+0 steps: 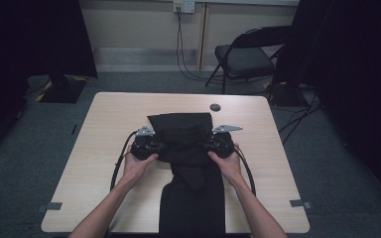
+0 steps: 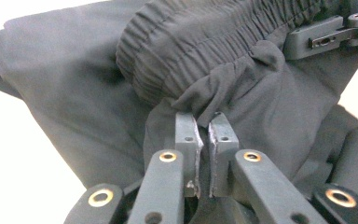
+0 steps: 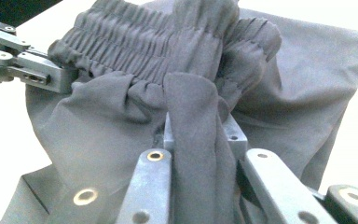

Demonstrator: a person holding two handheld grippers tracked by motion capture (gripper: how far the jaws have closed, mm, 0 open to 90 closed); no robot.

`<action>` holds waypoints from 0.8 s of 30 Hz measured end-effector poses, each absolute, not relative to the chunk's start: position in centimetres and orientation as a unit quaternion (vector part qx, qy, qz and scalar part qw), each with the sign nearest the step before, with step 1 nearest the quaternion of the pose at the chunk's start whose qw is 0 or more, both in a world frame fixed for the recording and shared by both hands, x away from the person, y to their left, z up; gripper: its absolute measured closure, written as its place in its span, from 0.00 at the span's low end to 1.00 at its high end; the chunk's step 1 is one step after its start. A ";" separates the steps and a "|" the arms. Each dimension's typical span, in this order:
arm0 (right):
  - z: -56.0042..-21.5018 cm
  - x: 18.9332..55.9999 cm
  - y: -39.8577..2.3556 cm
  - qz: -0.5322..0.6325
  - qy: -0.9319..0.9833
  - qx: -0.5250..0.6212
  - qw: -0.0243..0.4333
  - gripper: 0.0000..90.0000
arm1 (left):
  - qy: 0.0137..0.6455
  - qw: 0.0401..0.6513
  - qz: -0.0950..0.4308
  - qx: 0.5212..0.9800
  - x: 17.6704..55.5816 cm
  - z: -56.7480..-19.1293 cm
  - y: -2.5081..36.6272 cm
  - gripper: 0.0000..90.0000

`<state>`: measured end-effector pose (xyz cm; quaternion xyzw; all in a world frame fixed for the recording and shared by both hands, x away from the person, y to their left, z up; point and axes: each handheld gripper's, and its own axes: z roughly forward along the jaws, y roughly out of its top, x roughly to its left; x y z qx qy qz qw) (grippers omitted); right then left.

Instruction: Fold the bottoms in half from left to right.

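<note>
A pair of black trousers (image 1: 188, 134) lies down the middle of the table (image 1: 104, 129), its legs hanging over the near edge. The elastic waistband (image 2: 205, 42) is bunched up between the two grippers. My left gripper (image 2: 204, 122) is shut, pinching a fold of the cloth just under the waistband; in the high view it (image 1: 164, 147) sits at the garment's left side. My right gripper (image 3: 198, 126) grips the opposite side, with a thick fold of cloth (image 3: 193, 154) clamped between its jaws and draped over them. It shows at the right (image 1: 204, 146) in the high view.
A small black round cap (image 1: 215, 107) sits in the tabletop behind the trousers. A folding chair (image 1: 248, 57) stands beyond the table's far right corner. Cables trail from both grippers across the wood. Dark curtains hang at both sides.
</note>
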<state>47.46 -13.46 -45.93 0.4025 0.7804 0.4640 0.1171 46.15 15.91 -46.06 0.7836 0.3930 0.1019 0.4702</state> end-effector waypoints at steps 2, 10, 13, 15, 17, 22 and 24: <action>-45.0 47.5 -13.4 0.474 0.775 0.399 0.124 0.87 | 0.391 0.480 0.104 0.778 46.3 -45.2 16.1 0.96; -40.3 48.0 -13.6 0.510 0.758 0.382 0.142 0.87 | 0.377 0.520 0.134 0.755 47.1 -39.5 16.7 0.97; -37.5 48.2 -13.6 0.524 0.749 0.372 0.160 0.88 | 0.361 0.531 0.156 0.750 47.1 -36.0 16.6 0.98; -34.2 48.1 -13.8 0.546 0.737 0.357 0.176 0.88 | 0.350 0.548 0.167 0.742 47.0 -33.7 16.7 0.98; -33.3 48.0 -13.9 0.553 0.733 0.352 0.182 0.88 | 0.336 0.559 0.179 0.736 46.8 -31.5 16.8 0.98; -27.7 46.7 -14.6 0.598 0.705 0.324 0.202 0.90 | 0.300 0.582 0.205 0.728 45.0 -26.9 16.2 0.98; -25.3 45.5 -15.1 0.618 0.690 0.312 0.212 0.90 | 0.281 0.601 0.205 0.720 43.2 -24.7 16.0 0.98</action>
